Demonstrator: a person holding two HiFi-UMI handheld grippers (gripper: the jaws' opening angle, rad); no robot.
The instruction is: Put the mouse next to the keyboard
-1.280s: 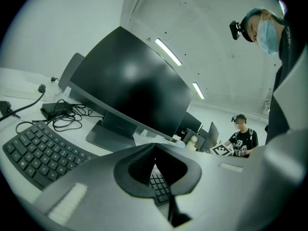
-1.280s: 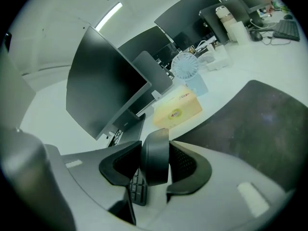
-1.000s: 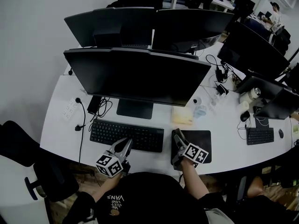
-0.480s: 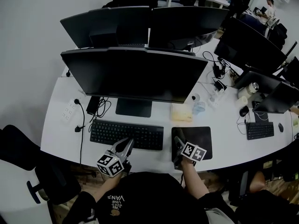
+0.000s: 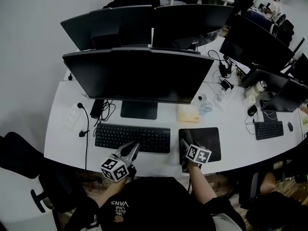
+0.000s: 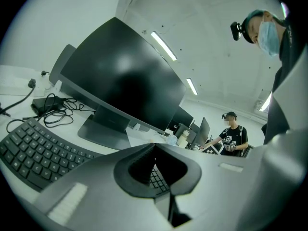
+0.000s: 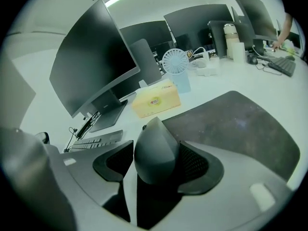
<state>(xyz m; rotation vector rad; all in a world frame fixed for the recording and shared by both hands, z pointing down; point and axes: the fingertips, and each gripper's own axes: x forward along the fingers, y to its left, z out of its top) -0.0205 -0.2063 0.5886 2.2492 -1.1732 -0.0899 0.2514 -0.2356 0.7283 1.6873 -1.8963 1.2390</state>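
A dark mouse [image 7: 156, 150] rests at the left edge of the black mouse pad [image 7: 231, 124], to the right of the black keyboard [image 5: 132, 137]. My right gripper [image 7: 155, 163] straddles it and its jaws are opening. The left pad stands clear of the mouse and the right pad is close beside it. In the head view the right gripper [image 5: 184, 147] covers the mouse. My left gripper [image 5: 132, 149] hovers over the keyboard's near edge, shut with nothing in it, and the keyboard [image 6: 33, 153] shows below it.
A large monitor [image 5: 137, 76] stands behind the keyboard, with a tissue box [image 5: 187, 113] and a small fan [image 7: 174, 64] to its right. A power strip [image 5: 73, 113] and cables [image 5: 103, 110] lie at the left. More monitors and desks fill the right.
My right gripper has drawn back a little toward the desk's near edge, along the mouse pad's left side. The left gripper has stayed over the keyboard's front edge.
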